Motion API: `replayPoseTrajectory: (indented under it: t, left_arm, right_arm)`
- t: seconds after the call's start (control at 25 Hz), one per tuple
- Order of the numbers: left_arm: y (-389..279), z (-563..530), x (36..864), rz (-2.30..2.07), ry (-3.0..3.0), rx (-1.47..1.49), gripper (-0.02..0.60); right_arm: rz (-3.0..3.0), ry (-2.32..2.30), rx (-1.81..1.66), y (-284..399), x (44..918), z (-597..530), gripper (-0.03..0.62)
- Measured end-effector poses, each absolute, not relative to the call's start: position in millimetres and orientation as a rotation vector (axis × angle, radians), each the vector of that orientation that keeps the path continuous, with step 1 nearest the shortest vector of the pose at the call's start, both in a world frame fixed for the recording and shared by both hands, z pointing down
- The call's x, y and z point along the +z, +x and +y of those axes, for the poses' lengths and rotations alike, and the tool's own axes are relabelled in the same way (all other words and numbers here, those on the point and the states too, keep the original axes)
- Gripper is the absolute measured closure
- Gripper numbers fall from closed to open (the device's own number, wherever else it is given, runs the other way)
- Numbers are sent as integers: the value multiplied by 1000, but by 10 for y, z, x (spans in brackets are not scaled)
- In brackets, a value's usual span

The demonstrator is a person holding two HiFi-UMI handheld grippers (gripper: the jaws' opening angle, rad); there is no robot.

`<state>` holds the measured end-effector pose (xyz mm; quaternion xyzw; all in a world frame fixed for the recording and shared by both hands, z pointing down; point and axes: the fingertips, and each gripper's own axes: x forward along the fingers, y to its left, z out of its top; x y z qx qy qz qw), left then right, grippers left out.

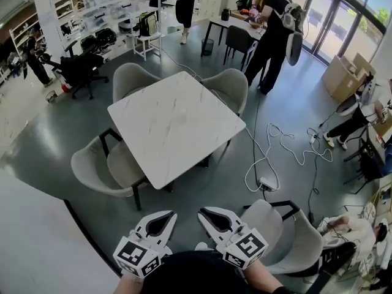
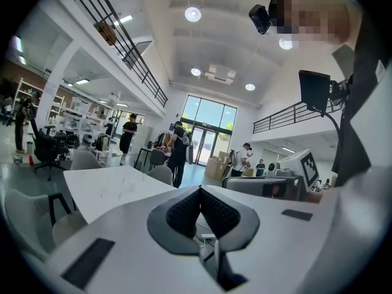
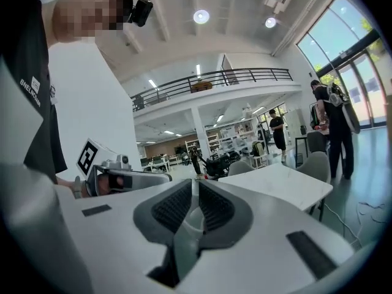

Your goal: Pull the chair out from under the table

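Fingers (image 2: pixel 184 214) of left gripper (image 2: pixel 199 189) closed, tips together, nothing between. Right gripper (image 3: pixel 195 181) same: fingers closed, holding nothing. Both grippers up in air, touching no chair. Grey chair (image 1: pixel 288 241) stands out on floor, apart from table (image 1: pixel 177 124), just beside right gripper; its near side hidden behind that gripper. Three other chairs (image 1: pixel 104 167) sit at table, seats partly hidden under top. Back ends of grippers cut off by person's dark shirt (image 1: pixel 196 274).
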<state>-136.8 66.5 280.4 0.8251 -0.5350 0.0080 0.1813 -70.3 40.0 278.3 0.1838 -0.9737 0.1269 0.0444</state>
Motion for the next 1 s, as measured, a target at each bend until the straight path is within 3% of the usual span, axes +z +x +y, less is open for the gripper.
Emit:
replayPoseTrajectory:
  t: [0.28, 1.0]
  left_arm:
    - [-1608, 779, 2648, -1570, 2331, -52, 577]
    - [-1628, 994, 2784, -1603, 2275, -38, 577]
  right_arm:
    - [-3021, 484, 303, -1038, 2615, 556, 548]
    - [-2986, 458, 342, -1082, 2787, 737, 568]
